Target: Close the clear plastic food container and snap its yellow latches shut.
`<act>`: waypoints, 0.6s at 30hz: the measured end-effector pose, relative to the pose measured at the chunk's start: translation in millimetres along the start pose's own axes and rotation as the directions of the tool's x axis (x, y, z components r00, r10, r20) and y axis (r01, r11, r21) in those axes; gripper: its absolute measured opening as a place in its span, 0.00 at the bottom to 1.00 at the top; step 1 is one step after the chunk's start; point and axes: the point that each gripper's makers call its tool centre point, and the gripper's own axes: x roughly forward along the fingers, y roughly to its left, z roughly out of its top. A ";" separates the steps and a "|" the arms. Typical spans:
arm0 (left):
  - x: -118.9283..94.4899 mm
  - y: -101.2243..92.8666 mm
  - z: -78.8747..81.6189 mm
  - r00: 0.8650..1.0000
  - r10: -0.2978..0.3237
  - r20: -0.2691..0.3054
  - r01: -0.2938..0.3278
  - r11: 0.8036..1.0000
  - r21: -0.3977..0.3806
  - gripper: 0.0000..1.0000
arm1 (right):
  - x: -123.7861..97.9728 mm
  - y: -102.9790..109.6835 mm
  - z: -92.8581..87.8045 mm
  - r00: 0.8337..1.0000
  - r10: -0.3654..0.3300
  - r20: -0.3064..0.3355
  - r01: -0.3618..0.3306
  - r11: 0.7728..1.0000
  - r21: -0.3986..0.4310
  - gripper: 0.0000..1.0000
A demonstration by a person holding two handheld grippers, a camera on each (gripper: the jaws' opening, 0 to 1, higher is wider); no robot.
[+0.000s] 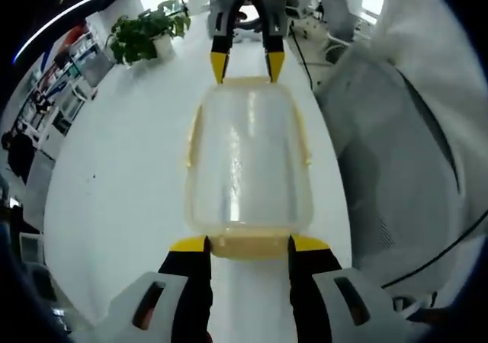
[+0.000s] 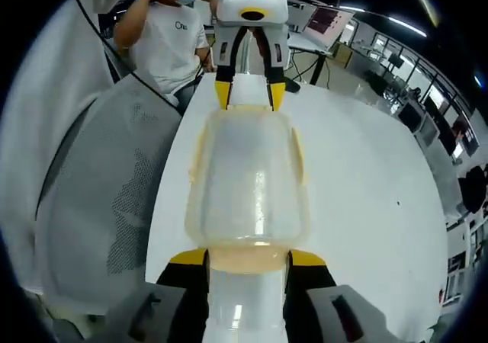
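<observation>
A clear plastic container [image 1: 248, 156] with its lid on lies lengthwise on the white table [image 1: 122, 183]. Yellow side latches [image 1: 194, 141] stand out from its long sides. My left gripper [image 1: 248, 244] is open, its yellow-tipped jaws flanking the near yellow end latch [image 1: 248, 247]. At the far end, my right gripper [image 1: 246, 65] points back at me with its tips on the container's edge. In the right gripper view the container [image 2: 248, 183] fills the middle. My right gripper [image 2: 248, 258] is open around its near end latch [image 2: 248, 261], and my left gripper [image 2: 248, 95] sits at the opposite end.
A potted plant [image 1: 145, 36] stands at the table's far left. A grey mesh chair back [image 1: 396, 168] [image 2: 114, 198] is close against the table edge beside the container. A person in a white shirt [image 2: 164, 42] sits beyond it. Office desks line the background.
</observation>
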 end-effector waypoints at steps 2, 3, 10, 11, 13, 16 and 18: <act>3.0 1.9 6.2 1.000 0.001 0.001 -0.001 1.000 0.005 0.37 | -2.4 -1.4 -6.7 1.000 -0.001 -0.001 0.001 1.000 0.005 0.36; 4.9 3.2 10.2 1.000 0.002 0.001 -0.002 1.000 0.006 0.37 | -4.1 -2.1 -10.7 1.000 -0.005 -0.002 0.005 1.000 0.004 0.36; 18.0 5.6 29.3 1.000 0.002 0.002 -0.002 1.000 0.014 0.37 | -12.6 -3.0 -31.8 1.000 -0.005 -0.003 0.006 1.000 0.008 0.36; 19.9 6.0 31.3 1.000 0.003 0.001 -0.003 1.000 0.014 0.37 | -13.4 -3.4 -34.5 1.000 -0.007 -0.005 0.007 1.000 0.008 0.36; 24.2 6.8 36.4 1.000 0.003 0.000 -0.003 1.000 0.013 0.37 | -15.5 -4.2 -40.8 1.000 -0.007 -0.008 0.007 1.000 0.007 0.36; 30.4 6.2 43.3 1.000 0.003 -0.003 -0.003 1.000 0.010 0.37 | -18.3 -4.9 -49.7 1.000 -0.006 -0.009 0.006 1.000 0.004 0.36; 34.3 5.7 46.7 1.000 0.002 -0.007 -0.002 1.000 0.006 0.37 | -20.2 -4.7 -54.5 1.000 0.001 -0.004 -0.001 1.000 0.005 0.36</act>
